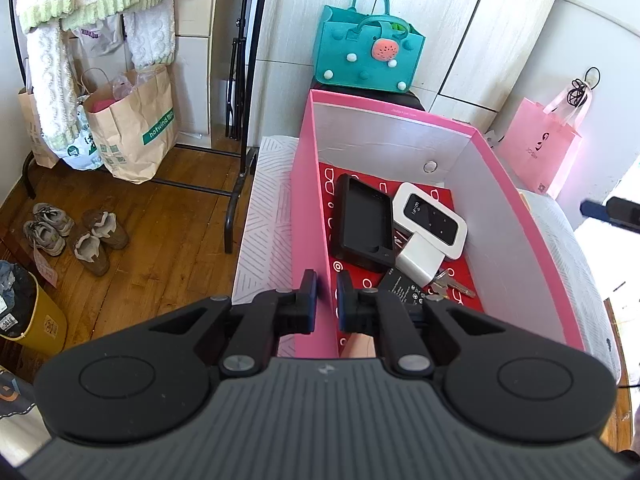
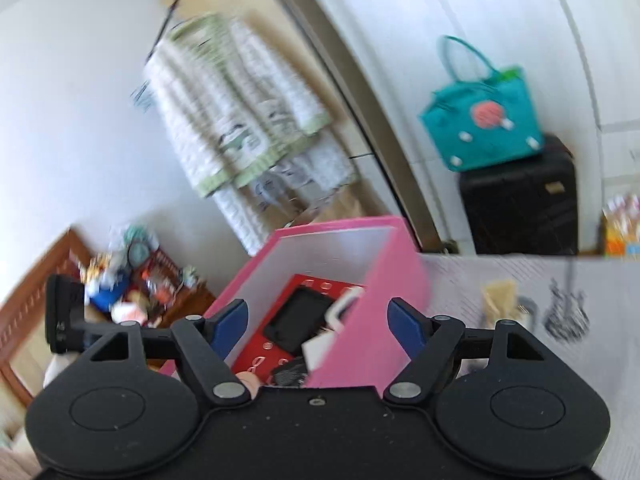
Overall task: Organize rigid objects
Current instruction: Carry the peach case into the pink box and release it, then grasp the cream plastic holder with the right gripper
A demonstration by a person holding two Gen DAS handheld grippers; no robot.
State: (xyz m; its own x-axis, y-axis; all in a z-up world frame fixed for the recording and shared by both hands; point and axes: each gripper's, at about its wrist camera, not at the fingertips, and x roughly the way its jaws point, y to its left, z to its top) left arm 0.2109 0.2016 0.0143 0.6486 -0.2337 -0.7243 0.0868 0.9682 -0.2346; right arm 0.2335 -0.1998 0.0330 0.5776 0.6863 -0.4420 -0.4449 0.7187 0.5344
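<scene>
Left claw [image 1: 326,300] pinches the near-left wall of the pink cardboard box [image 1: 520,208]. Right claw [image 2: 318,326], jaws spread and empty, faces the box at 12 o'clock; remaining items on the bed lie toward 3 o'clock, nearer it.

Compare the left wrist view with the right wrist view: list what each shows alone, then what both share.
Only the left wrist view: the silver keys on the box floor, brown paper shopping bags, two pairs of worn shoes on the wooden floor, and a pink paper gift bag.

Only the right wrist view: a blurred grey guitar print on the white surface.

Both: the pink cardboard box, the black rectangular case inside it, and the teal felt handbag.
</scene>
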